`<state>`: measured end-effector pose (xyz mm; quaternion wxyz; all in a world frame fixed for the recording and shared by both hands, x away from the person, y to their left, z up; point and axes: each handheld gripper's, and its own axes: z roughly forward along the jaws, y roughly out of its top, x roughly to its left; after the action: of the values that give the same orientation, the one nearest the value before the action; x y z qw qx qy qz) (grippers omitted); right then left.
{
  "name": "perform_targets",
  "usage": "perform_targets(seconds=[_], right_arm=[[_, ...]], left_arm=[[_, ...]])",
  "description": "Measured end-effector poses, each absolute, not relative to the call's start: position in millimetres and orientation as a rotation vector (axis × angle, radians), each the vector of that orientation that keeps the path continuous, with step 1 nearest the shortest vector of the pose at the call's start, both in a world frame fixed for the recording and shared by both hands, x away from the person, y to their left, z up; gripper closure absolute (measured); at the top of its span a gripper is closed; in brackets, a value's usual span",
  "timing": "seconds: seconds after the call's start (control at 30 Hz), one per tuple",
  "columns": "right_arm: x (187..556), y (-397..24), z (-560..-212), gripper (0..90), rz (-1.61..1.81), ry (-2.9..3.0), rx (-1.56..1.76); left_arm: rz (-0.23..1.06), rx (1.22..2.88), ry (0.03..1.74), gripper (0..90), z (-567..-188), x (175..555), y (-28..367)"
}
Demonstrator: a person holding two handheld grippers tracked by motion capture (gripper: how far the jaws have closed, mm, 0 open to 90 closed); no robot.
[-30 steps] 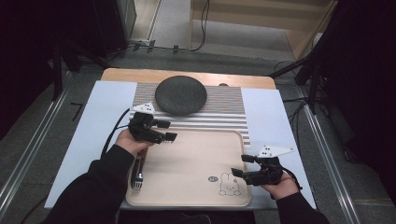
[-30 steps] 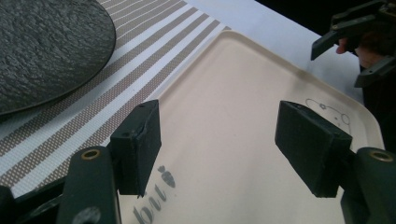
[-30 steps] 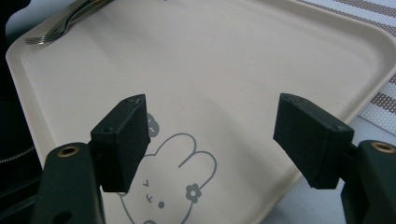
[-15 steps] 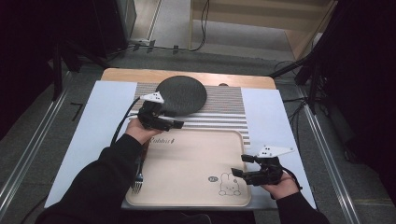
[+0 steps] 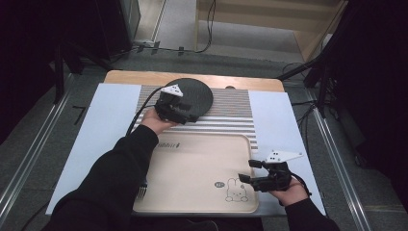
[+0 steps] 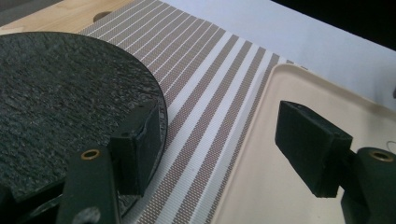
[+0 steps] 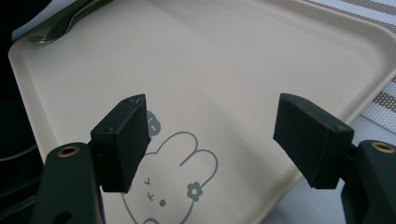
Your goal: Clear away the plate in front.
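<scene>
- Your left claw (image 5: 188, 115) stands spread and pinches nothing; it sits at the near rim of the dark round slate plate (image 5: 190, 94), which lies on the striped placemat (image 5: 231, 108) toward the table's far edge.
- In the left claw's own camera, one jaw rides over the plate's rim and the other hangs over the cream tray (image 6: 299, 196). Judged from that, slide sideways until the rim lies between both jaws before you close.
- Grip the rim squarely; the rough, flat plate will likely tilt if caught at a corner of the pad.
- Your right claw (image 5: 250, 172) waits spread and empty over the tray's near right corner, by the rabbit print (image 5: 235, 191).
- A fork (image 5: 143, 191) lies at the tray's near left edge.
</scene>
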<state>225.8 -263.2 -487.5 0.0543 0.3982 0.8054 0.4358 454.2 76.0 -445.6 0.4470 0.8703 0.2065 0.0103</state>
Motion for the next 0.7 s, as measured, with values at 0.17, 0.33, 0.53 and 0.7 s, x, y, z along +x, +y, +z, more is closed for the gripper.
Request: perform_targets(seconds=[0.17, 0.33, 0.53, 0.7], right_arm=[[225.5, -263.9, -487.3, 25.0, 1.327, 2.445, 1.208], [225.3, -264.7, -487.2, 25.0, 1.328, 2.445, 1.209], [224.4, -264.3, -486.7, 25.0, 1.329, 2.441, 1.2], [225.0, -265.0, -486.8, 25.0, 1.329, 2.439, 1.213]], left_arm=[[0.123, 2.185, 0.422, 31.7, -448.3, 456.1, 70.8], [0.251, 2.252, 0.292, 31.9, -448.3, 453.4, 67.1], [0.46, 2.293, 0.144, 35.1, -445.2, 450.4, 66.9], [0.578, 2.284, 0.032, 38.6, -448.5, 446.6, 67.2]])
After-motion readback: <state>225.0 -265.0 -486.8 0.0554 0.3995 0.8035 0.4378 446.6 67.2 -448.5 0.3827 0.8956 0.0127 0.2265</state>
